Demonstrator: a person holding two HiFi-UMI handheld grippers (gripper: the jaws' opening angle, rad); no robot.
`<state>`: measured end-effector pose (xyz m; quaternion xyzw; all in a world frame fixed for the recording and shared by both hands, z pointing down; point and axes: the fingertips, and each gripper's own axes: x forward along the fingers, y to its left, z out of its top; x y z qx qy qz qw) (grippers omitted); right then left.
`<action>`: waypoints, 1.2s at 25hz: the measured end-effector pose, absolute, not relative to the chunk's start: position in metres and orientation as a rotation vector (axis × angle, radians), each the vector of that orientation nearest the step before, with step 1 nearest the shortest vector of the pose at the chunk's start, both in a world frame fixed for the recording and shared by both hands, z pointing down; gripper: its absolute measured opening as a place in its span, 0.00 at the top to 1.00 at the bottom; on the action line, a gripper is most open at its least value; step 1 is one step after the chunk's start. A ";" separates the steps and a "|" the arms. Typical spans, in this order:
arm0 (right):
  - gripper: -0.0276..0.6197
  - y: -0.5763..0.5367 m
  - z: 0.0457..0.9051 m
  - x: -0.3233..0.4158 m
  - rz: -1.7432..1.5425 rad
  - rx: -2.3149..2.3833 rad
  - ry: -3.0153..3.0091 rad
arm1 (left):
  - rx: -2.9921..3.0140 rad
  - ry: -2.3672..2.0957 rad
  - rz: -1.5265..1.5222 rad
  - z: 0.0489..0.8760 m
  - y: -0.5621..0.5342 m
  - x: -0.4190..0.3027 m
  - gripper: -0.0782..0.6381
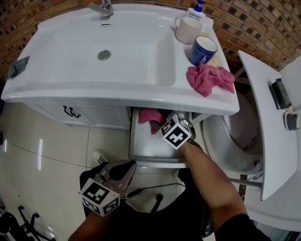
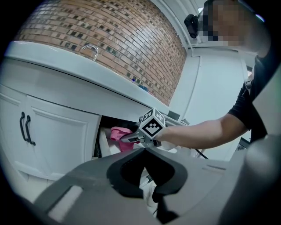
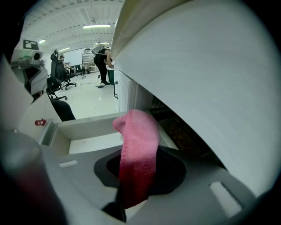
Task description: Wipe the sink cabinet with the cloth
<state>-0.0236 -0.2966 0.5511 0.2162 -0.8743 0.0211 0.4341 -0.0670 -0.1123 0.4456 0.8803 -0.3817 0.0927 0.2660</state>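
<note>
Closest to the lens, the left gripper [image 1: 128,165] hangs low over the tiled floor [image 1: 42,155], in front of the sink cabinet [image 1: 94,115]. It is tilted up and to the right toward the open drawer [image 1: 141,149]. Its jaws are closed together with nothing between them. In the left gripper view the cabinet door with its two dark handles [image 2: 25,128] stands at the left, with the drawer opening beside it.

To the right, the person's right forearm [image 1: 207,174] stretches forward from the lower edge into the drawer. The right gripper [image 1: 159,125] is clamped on the pink cloth [image 1: 151,116], which hangs up and over from between the jaws just under the counter's [image 1: 207,101] front edge. That overhanging edge hides the back of the drawer and fills the right half of the right gripper view.

On top, a grey rag [image 1: 18,67] lies at the far left rim, and the faucet [image 1: 104,8] and drain [image 1: 104,55] sit in the basin. To the right stand a pale mug [image 1: 187,29], a blue mug [image 1: 203,49] and a soap dispenser [image 1: 197,10], with a second pink cloth [image 1: 209,79] bunched near the front right corner.
</note>
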 end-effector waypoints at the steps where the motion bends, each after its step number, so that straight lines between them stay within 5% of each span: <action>1: 0.81 -0.297 0.551 -0.018 0.056 0.545 -2.170 | 2.379 -1.028 0.252 0.446 -0.113 -0.066 0.88; 30: 0.81 -0.312 0.554 0.087 0.075 0.762 -1.981 | 2.417 -1.009 0.259 0.436 -0.103 -0.053 0.88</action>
